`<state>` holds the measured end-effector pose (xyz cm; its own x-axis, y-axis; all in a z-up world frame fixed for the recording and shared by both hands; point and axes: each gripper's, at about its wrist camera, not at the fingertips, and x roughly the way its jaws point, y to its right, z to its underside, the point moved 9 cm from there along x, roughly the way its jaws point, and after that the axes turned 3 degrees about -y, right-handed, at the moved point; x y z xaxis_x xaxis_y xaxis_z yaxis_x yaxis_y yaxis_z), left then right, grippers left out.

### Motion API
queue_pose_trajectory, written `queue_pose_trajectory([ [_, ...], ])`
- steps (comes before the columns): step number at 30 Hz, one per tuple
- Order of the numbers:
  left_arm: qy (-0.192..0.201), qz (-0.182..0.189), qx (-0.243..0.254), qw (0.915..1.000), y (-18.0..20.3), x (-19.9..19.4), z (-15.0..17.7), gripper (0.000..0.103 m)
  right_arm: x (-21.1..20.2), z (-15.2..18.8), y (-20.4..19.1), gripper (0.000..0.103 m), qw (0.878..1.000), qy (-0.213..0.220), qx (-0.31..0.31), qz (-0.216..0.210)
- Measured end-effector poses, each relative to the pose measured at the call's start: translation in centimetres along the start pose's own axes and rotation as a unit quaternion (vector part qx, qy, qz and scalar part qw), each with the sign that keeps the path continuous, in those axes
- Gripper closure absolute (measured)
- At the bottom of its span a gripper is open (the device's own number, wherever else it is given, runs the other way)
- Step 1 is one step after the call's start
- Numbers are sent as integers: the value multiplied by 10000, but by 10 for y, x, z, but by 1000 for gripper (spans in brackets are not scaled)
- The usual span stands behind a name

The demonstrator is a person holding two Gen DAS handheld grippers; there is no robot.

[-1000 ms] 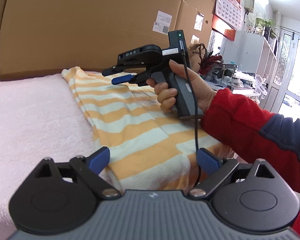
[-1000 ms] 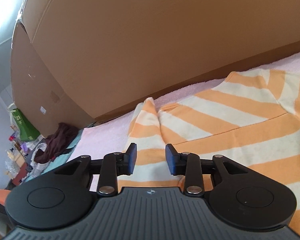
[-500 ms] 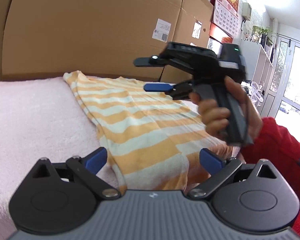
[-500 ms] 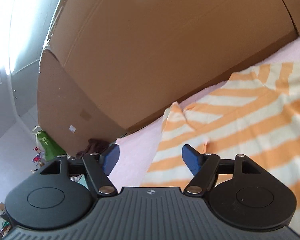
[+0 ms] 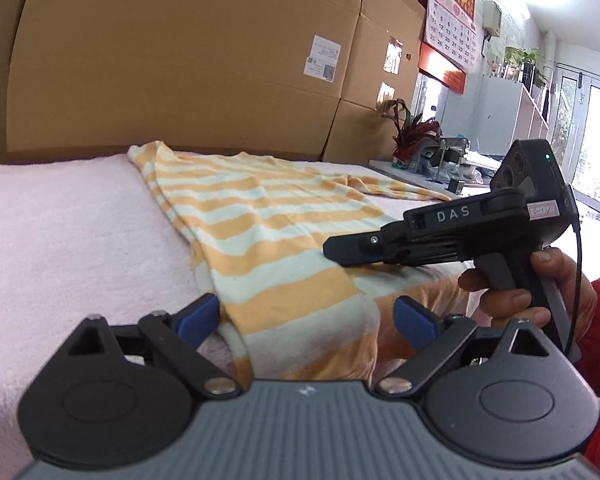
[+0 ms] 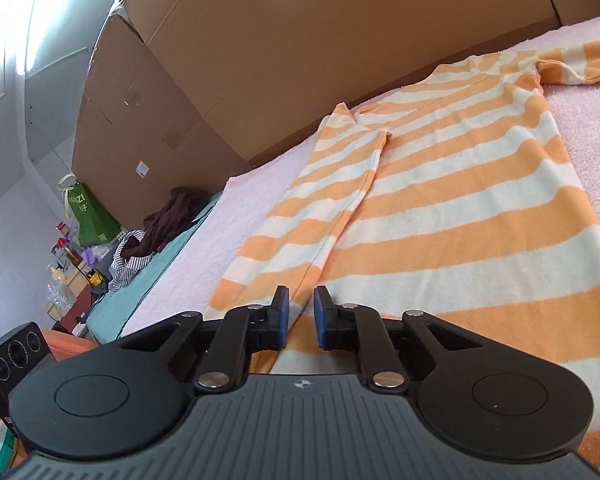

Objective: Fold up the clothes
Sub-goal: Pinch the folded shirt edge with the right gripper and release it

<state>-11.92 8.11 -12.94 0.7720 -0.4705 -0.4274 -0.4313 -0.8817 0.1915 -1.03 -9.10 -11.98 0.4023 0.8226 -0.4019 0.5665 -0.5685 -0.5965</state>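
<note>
Two tongs low over near hem of striped garment (image 6: 452, 208): left tongs (image 5: 306, 318) spread wide, straddling hem; right tongs (image 6: 299, 316) just narrowed to slim gap, pinching nothing visible. Probably lining up hem for fold. Garment flat on pink towel (image 5: 72, 232); cardboard boxes (image 5: 180, 52) behind, nothing blocking.

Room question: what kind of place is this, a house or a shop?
Probably a storeroom or small office used for work, not a bedroom. Huge cardboard boxes line the wall, a wall calendar hangs nearby, and the striped shirt lies on a pink towel.
</note>
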Motion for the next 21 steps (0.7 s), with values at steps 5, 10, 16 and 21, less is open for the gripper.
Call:
queue_pose_trajectory([
  [5,30,303,-263,9992,1,-4,1,7,-3,8,-14,62,9987,336,-363,-134],
  [10,83,384,-410,9984,-1,-3,1,8,0,10,-25,33,9973,502,-531,-114],
  [16,113,400,-513,9978,-5,-6,2,12,-1,4,5,103,9977,625,47,246],
  [21,182,333,-301,9988,-2,-11,-3,19,-13,5,3,94,9973,656,322,-30],
])
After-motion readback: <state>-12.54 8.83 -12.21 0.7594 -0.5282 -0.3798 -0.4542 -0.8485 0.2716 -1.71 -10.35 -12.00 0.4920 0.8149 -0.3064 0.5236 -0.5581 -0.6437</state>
